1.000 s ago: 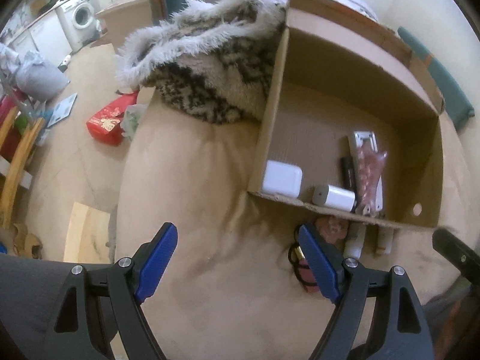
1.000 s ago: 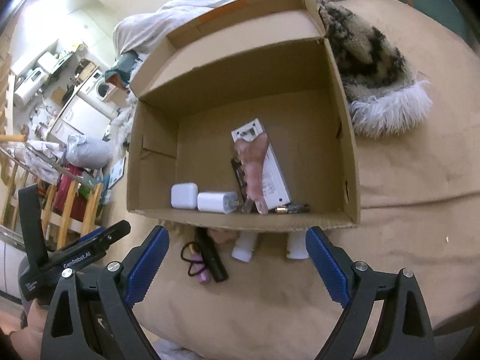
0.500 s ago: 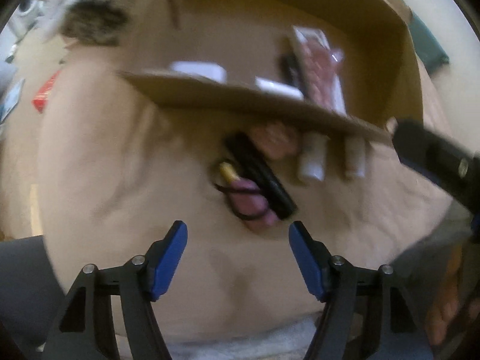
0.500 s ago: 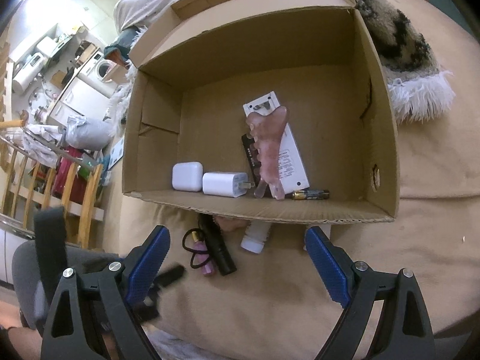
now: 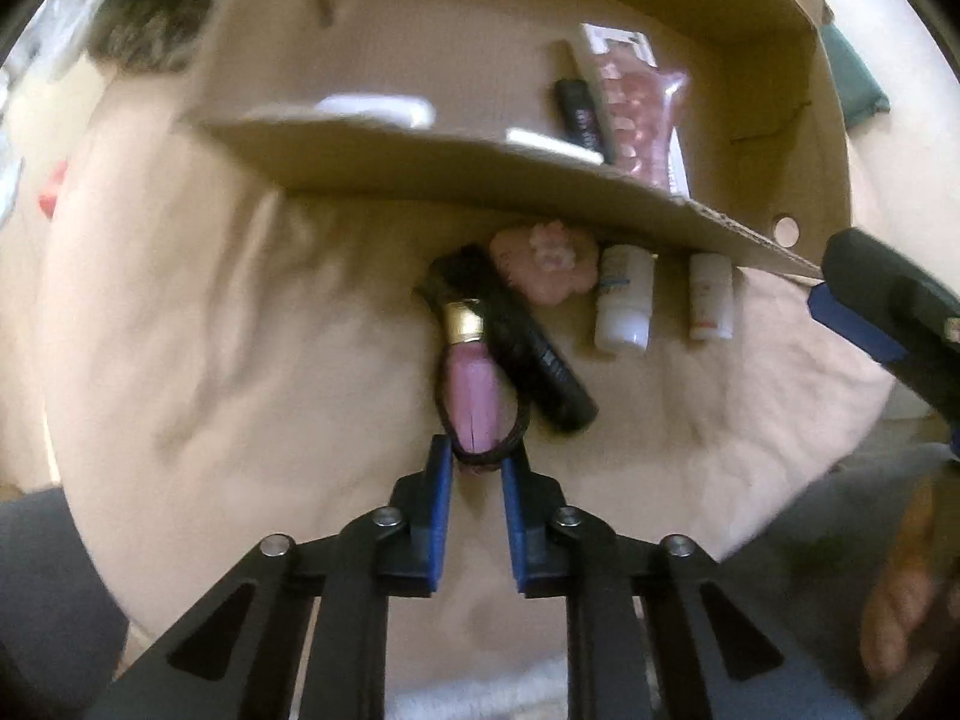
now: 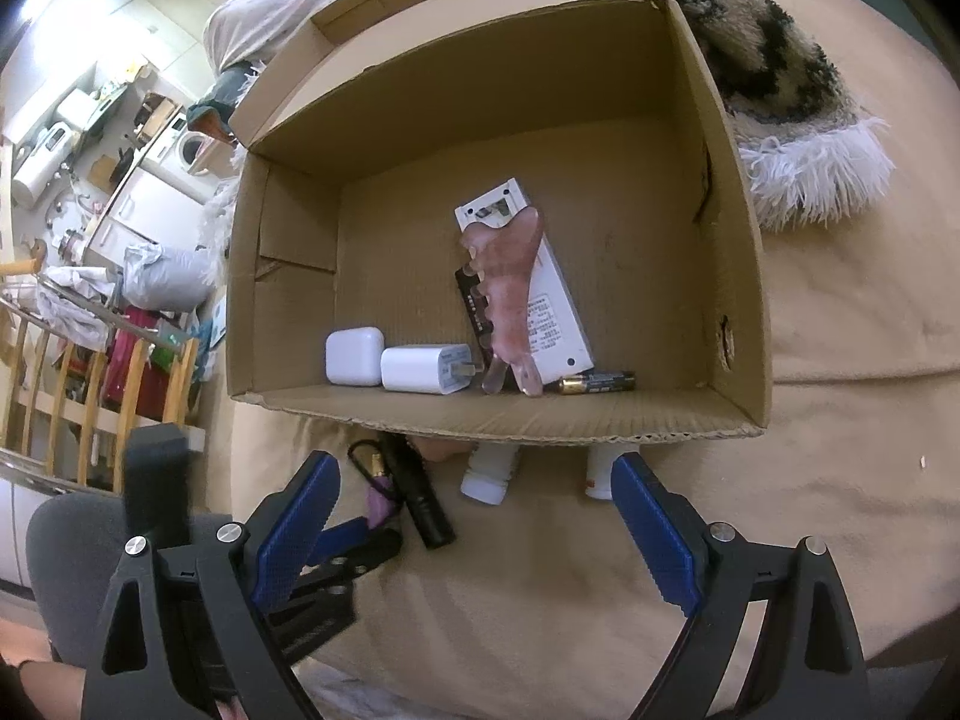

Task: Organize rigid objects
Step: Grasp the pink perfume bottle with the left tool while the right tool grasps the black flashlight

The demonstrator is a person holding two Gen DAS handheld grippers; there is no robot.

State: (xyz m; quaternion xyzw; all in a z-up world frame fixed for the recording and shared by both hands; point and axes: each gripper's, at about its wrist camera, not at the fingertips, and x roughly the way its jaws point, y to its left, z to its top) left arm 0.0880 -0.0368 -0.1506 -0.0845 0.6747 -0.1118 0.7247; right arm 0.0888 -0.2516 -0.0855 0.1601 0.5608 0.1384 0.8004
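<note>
Left tongs (image 5: 475, 468): we read the jaws as drawn in narrow, pinched on the near end of the pink tube (image 5: 474, 387), with part of the black hair tie (image 5: 521, 429) caught between the pads as well.
Right tongs (image 6: 471, 516): jaws spread wide, nothing between them, hanging over the beige cover (image 6: 600, 570) just short of the cardboard box (image 6: 738, 276).
Pink tube: straight ahead of the left tips, gold collar pointing away toward the box wall, lying on the cover outside the box.
Black tube (image 5: 534, 348): just to the right of the pink tube and touching it along its length, angled across the left tongs' line.
Remaining loose items: pink flower clip (image 5: 549, 261), a white bottle (image 5: 624, 300) and a smaller white bottle (image 5: 711, 297), all beyond the left tips, tucked against the box's near wall.
Box contents: two white chargers, a battery, a white flat pack and a pink comb, seen past the right tongs.
Risk, hair tie: we judge the loop may lift with the tube and drag the black tube along.
Risk, grip point: the hold sits at the very end of a smooth tube, so it may pivot or slip out during the lift.
Risk, box wall: the near wall stands between tips and box floor; a low carry could knock the tube free.
</note>
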